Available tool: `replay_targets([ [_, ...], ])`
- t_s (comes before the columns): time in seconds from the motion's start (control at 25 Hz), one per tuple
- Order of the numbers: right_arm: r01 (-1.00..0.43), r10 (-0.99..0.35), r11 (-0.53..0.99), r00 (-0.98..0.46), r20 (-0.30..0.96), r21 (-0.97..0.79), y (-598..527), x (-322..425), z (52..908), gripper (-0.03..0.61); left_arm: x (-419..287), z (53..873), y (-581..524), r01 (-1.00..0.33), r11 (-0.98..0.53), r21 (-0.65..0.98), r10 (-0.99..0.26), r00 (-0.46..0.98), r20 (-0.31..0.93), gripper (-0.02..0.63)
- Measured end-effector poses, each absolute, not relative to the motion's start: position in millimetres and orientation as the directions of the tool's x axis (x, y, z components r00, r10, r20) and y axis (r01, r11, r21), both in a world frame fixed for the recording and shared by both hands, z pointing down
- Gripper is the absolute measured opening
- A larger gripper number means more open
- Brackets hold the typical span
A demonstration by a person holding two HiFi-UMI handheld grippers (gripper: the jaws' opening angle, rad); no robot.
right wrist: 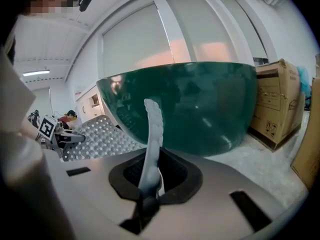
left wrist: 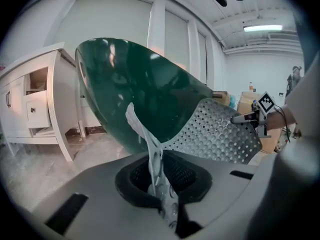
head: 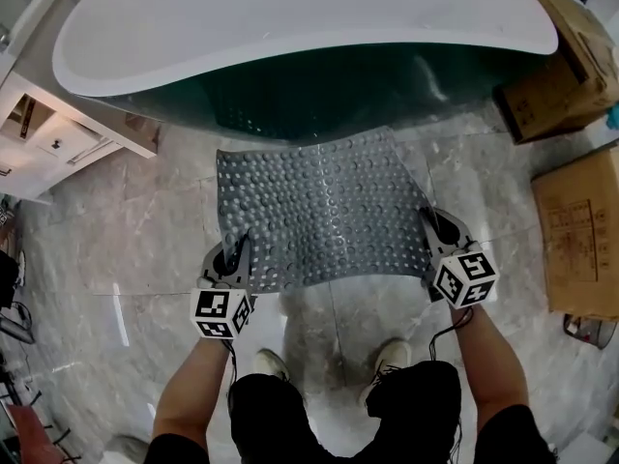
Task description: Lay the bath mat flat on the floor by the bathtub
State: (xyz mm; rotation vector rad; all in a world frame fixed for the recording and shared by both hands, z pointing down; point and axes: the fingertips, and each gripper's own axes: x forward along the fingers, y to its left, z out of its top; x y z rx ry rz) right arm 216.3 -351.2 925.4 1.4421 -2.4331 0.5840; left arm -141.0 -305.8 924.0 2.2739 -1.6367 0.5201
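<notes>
Now left gripper (head: 236, 255) and right gripper (head: 433, 226) (two) pinch one bath mat (head: 319, 211).

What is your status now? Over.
Left tool and right tool shut on mat near corners. Mat held spread before tub, not laid yet. Nothing seen in the way.

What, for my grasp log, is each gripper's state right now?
Left gripper: shut on the bath mat, near left corner.
Right gripper: shut on the bath mat, near right corner.
</notes>
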Motion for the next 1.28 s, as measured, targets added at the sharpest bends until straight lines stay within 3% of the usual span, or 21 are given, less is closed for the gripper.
replay_targets([
  [1.0, -0.906, -0.750, 0.350, -0.423, 0.509, -0.237, -379, 234, 1094, 0.031, -198, 1089, -332, -0.961, -0.262, 0.088, -0.795, 0.267, 0.545, 0.044],
  [1.28, -0.924, -0.738, 0.273, -0.379, 0.558, -0.267, -383, 247, 1124, 0.031, -227, 1122, -331, -0.976, -0.169, 0.139, -0.777, 0.219, 0.590, 0.044],
])
